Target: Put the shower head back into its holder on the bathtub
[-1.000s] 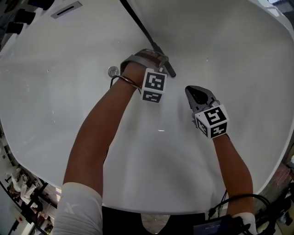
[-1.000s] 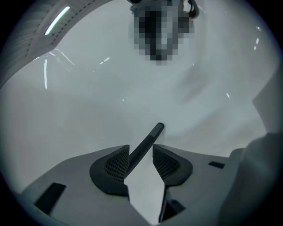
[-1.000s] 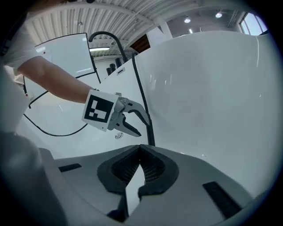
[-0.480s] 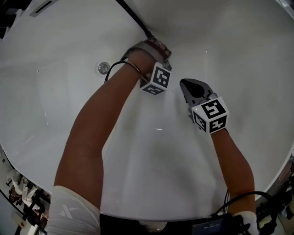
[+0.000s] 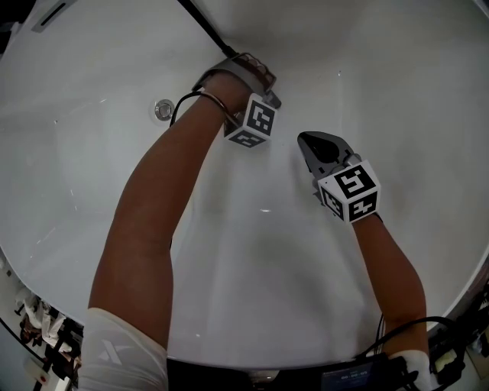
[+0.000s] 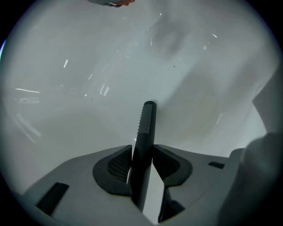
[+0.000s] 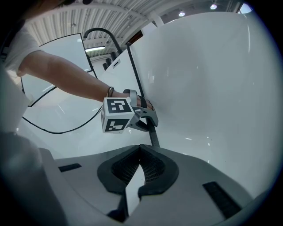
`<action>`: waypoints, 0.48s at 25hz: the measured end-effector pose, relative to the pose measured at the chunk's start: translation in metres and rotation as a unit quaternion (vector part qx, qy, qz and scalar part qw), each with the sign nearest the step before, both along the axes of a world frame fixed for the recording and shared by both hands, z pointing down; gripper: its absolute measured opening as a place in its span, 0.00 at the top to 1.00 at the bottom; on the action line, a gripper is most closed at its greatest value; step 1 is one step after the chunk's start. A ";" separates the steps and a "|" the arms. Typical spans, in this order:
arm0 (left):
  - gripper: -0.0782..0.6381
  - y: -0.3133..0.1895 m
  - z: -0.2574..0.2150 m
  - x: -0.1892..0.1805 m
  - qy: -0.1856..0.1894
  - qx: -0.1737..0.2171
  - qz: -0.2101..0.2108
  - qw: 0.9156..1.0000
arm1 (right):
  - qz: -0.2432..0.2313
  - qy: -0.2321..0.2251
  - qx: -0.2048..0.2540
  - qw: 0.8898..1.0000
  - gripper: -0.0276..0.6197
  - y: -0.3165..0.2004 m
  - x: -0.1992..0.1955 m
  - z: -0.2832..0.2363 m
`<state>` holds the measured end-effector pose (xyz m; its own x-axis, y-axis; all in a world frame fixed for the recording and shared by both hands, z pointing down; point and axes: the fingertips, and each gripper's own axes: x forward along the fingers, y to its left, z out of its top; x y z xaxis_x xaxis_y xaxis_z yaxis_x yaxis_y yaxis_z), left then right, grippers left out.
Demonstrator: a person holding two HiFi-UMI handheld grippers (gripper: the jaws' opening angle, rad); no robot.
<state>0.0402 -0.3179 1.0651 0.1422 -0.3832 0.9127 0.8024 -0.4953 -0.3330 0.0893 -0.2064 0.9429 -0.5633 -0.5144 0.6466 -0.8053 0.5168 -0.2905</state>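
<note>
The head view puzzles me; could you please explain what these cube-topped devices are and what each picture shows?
A person holds a two-jaw tool in each hand; the marker cubes are part of the tools. The head view looks down from the person's head into a white bathtub. The other two pictures come from cameras riding on each tool. The left hand-held gripper is clamped on a black, stick-shaped shower head, whose hose runs off up the tub. The right hand-held gripper is shut and empty.

Glossy smooth bathtub point(image 5: 267, 290), matt black dimpled shower head point(image 6: 145, 132)
</note>
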 end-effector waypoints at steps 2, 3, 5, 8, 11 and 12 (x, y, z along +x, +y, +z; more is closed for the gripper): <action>0.68 0.001 -0.002 0.001 0.013 -0.003 0.003 1.000 | 0.001 0.003 -0.001 1.000 0.95 0.003 0.002 0.002; 0.69 0.002 -0.005 0.002 0.021 -0.003 0.002 1.000 | 0.001 0.005 -0.001 1.000 0.95 0.003 0.002 0.001; 0.69 0.006 -0.012 0.004 0.037 -0.005 0.003 0.999 | 0.002 0.011 0.001 1.000 0.95 0.005 0.004 -0.003; 0.69 0.018 -0.029 0.006 0.061 -0.014 -0.005 0.998 | 0.007 0.016 0.000 1.000 0.95 0.008 0.003 -0.014; 0.69 0.028 -0.062 0.011 0.106 -0.030 -0.034 0.993 | 0.011 0.008 -0.009 1.000 0.95 0.019 -0.005 -0.037; 0.69 0.030 -0.077 0.012 0.124 -0.035 -0.050 0.990 | 0.011 0.004 -0.012 1.000 0.95 0.024 -0.008 -0.046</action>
<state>0.0526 -0.2879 0.9886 0.3309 -0.3435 0.8789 0.6458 -0.5967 -0.4763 0.0815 -0.1820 0.8969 -0.5464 -0.5112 0.6634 -0.8189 0.4922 -0.2952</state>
